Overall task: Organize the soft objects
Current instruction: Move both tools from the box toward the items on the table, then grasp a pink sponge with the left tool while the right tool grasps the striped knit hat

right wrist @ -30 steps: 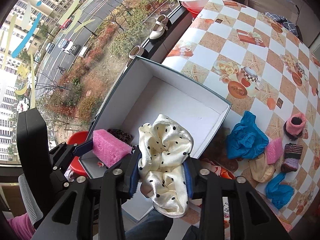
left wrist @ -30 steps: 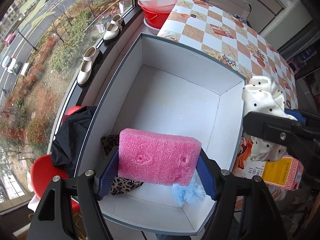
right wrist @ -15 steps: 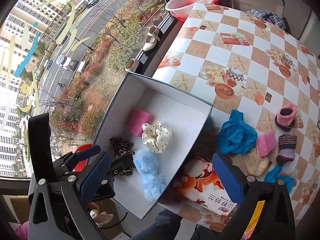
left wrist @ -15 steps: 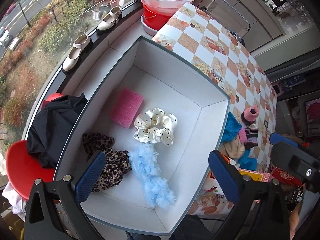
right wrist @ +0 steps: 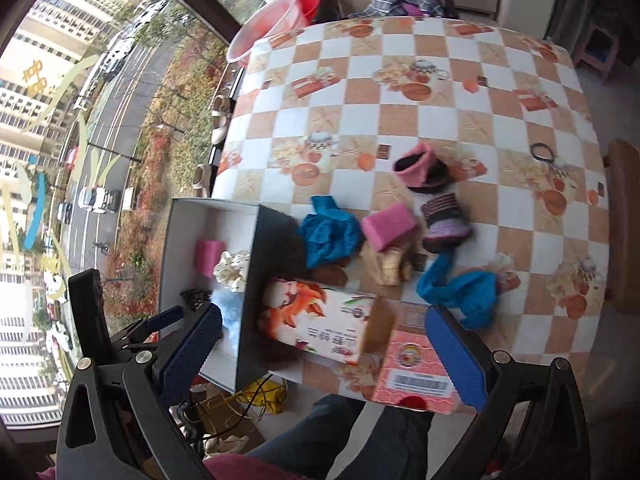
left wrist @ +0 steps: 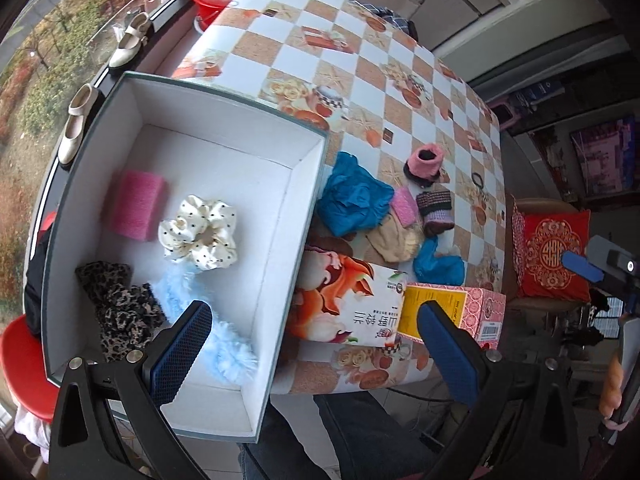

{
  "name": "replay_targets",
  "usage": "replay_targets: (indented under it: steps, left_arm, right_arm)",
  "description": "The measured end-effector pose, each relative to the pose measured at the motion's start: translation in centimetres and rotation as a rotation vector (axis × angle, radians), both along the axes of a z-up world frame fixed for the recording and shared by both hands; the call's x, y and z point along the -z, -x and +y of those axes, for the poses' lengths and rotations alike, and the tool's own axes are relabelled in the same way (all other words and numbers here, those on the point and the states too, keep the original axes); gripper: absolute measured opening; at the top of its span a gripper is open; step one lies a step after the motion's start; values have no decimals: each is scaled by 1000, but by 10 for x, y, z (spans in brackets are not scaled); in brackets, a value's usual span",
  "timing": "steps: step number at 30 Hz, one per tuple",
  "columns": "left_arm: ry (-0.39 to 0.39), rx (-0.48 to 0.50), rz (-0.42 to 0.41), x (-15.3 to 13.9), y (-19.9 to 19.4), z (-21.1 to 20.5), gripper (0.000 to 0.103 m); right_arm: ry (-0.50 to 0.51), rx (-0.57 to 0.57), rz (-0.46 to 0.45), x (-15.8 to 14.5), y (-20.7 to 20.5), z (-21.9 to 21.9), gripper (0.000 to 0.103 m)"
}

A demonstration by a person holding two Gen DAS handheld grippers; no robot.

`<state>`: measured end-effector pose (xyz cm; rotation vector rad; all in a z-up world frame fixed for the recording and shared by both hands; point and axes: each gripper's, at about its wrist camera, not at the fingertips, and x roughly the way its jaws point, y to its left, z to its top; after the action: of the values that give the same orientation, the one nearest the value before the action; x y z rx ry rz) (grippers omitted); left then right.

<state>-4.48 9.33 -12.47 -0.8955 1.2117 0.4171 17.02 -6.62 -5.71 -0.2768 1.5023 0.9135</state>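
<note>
The white box [left wrist: 224, 128] holds a pink sponge [left wrist: 138, 210], a cream dotted scrunchie [left wrist: 200, 232], a leopard scrunchie [left wrist: 120, 304] and a pale blue fluffy one [left wrist: 216, 344]. My left gripper [left wrist: 312, 320] hangs open and empty above the box's right wall. On the table beside the box lie a blue cloth [right wrist: 330, 234], a second pink sponge [right wrist: 390, 224], a striped knitted sock [right wrist: 444, 218], a pink-cuffed sock [right wrist: 416, 166], a beige cloth [right wrist: 390, 266] and another blue cloth [right wrist: 460, 290]. My right gripper [right wrist: 324, 320] is open and empty over the table's near edge.
A floral tissue box [right wrist: 320, 324] and a pink carton [right wrist: 416, 372] stand at the table's near edge beside the box. A black hair tie [right wrist: 542, 152] lies further right. Basins [right wrist: 276, 20] sit at the far end. A person's legs [right wrist: 340, 436] are below the table.
Both grippers opened. The pink sponge and the dotted scrunchie dropped and now lie in the box. Both hands pulled back and swung right toward the table, the right one farther.
</note>
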Motion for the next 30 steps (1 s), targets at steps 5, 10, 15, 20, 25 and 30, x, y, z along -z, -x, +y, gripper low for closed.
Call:
replay_targets:
  steps: [5, 10, 15, 20, 25, 30]
  left_arm:
    - [-16, 57, 23, 1, -35, -15, 103]
    - [-26, 78, 62, 5, -64, -24, 103]
    - [-31, 72, 119, 14, -88, -25, 103]
    - [-54, 56, 170, 21, -112, -21, 103]
    - [-75, 55, 224, 35, -139, -16, 103]
    - [-95, 111, 284, 54, -166, -22, 102]
  right_arm:
    - [82, 118, 3, 27, -49, -41, 102]
    - [154, 143, 56, 77, -81, -56, 102]
    - [211, 82, 99, 134, -99, -37, 102]
    - [235, 9, 127, 187, -107, -2, 102]
    - [235, -67, 154, 223, -108, 25, 102]
    - [220, -84, 187, 236, -110, 26, 72]
